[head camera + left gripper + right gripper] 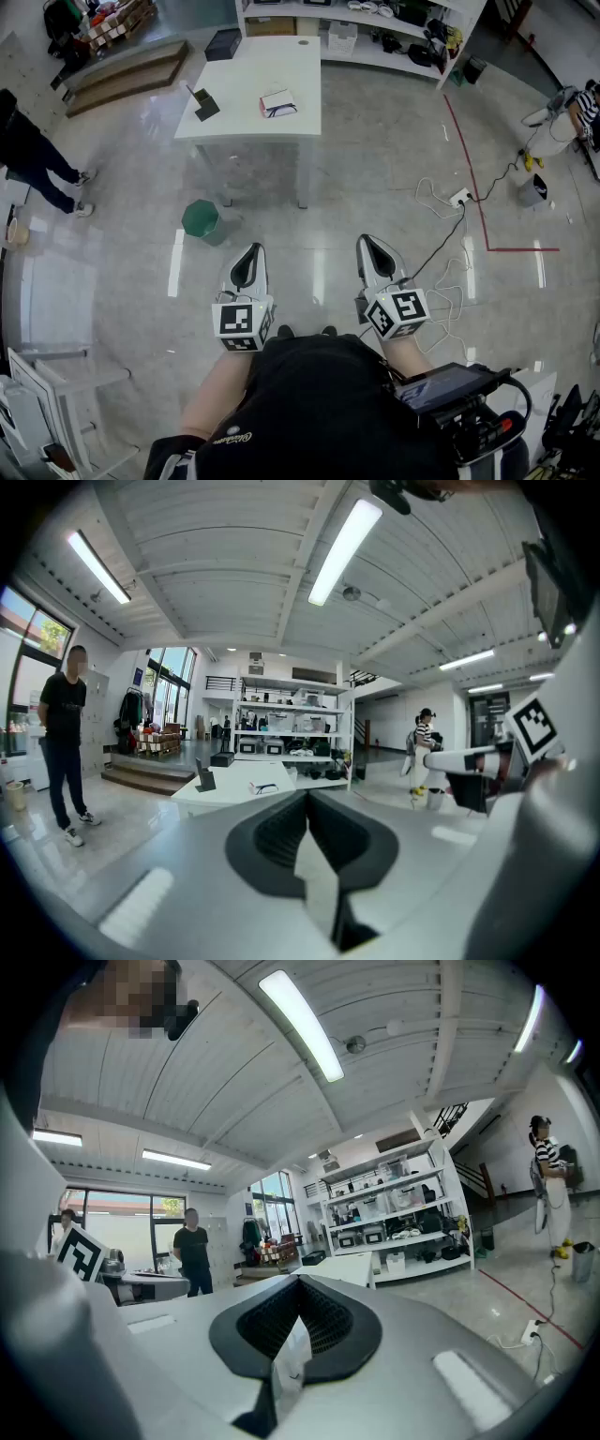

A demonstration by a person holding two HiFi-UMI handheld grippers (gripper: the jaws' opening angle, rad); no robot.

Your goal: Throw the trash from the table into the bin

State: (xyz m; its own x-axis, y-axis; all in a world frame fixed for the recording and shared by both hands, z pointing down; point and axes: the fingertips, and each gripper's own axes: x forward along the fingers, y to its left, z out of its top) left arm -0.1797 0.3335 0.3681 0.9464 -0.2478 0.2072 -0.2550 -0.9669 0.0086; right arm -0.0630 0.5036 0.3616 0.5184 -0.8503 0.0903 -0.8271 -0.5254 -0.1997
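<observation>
Two tongs, both pressed together and pinching nothing: the left gripper (248,258) and right gripper (375,251) hang over the floor, well short of the table (300,127). On the table lie a white-and-red packet (278,103) toward its right edge and a dark piece (204,103) by its left edge. The green bin (200,218) stands on the floor off the near-left corner. Best to walk up first and spread one pair of jaws before reaching (the packet looks flat, so come in low). The dark piece is too small to identify.

White trash (278,104) on table (248,70); green bin (201,219) nearby.
</observation>
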